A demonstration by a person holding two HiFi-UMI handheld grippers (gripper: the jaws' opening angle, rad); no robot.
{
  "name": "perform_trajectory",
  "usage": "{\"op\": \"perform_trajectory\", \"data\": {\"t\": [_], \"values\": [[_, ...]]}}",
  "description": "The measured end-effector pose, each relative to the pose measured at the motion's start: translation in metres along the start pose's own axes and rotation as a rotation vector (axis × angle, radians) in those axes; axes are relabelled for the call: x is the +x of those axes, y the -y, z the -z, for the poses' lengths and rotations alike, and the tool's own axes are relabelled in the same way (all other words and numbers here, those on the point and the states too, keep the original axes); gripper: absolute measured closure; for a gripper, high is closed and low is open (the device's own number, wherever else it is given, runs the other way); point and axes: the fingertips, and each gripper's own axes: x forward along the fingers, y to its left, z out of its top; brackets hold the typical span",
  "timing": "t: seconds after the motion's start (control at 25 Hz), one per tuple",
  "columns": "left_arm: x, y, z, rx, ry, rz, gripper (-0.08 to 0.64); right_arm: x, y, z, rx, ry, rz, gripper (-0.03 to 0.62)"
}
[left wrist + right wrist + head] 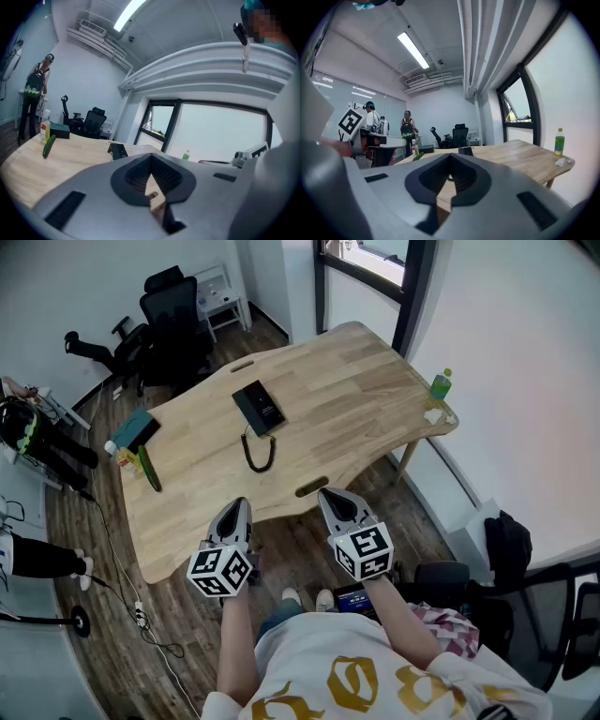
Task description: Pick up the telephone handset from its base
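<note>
Left gripper (238, 506), right gripper (330, 495) lower centre, short of table (356, 390) edge; both jaws pressed together, empty. We judge ready pose; phone (259, 408) upper centre, well apart.

Daylight from the window (220, 136) lit the room brightly and evenly. A ceiling strip light (412, 49) added to it and burned out to plain white in both gripper views. The window pane itself was overexposed. In the head view the pale wall (525, 371) on the right glared, and the table (356, 399) carried only faint, soft shadows. All three views bent strongly at the edges, and the gripper views had dark rounded corners. The left gripper (151, 164) and right gripper (450, 161) loomed near their lenses as soft, unfocused grey, while the far room was fairly sharp.
</note>
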Motion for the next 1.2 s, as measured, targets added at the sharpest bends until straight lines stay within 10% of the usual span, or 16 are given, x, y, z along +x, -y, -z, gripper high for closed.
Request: {"op": "perform_trajectory", "data": {"t": [0.72,1.2], "values": [[-0.014,0.001,0.010,-0.006,-0.041,-0.006,0.555,-0.013,-0.002,0.006,0.061,-0.024,-0.003,0.588],[0.065,-0.040,0.010,-0.047,-0.046,-0.001,0.555,0.048,0.049,0.015,0.057,-0.068,0.031,0.588]]}}
